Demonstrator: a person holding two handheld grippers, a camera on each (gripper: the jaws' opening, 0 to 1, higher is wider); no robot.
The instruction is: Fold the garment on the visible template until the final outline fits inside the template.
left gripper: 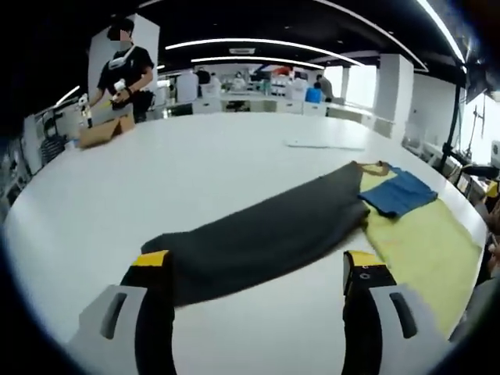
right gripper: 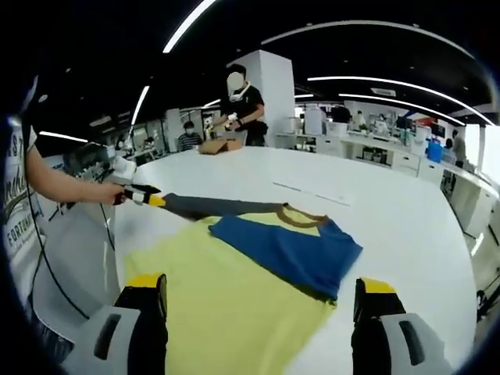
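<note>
A garment lies flat on the white table [left gripper: 195, 172]. Its body is yellow [left gripper: 422, 250], with a blue sleeve [left gripper: 398, 194] folded over it and a dark grey sleeve [left gripper: 266, 238] stretched out long. My left gripper [left gripper: 258, 269] is open at the grey sleeve's end, its left jaw at the cloth's edge. In the right gripper view the yellow body [right gripper: 226, 305] and blue sleeve [right gripper: 289, 254] lie just ahead of my open right gripper [right gripper: 260, 287], which holds nothing. The grey sleeve [right gripper: 211, 207] runs left to the left gripper [right gripper: 144, 195], held by a hand.
A thin white sheet [left gripper: 324, 144] lies flat farther along the table. At the far end a person in black [left gripper: 125, 74] handles a brown cardboard box [left gripper: 105, 131]. Desks and people fill the background. The table's edge [right gripper: 469, 258] curves close on the right.
</note>
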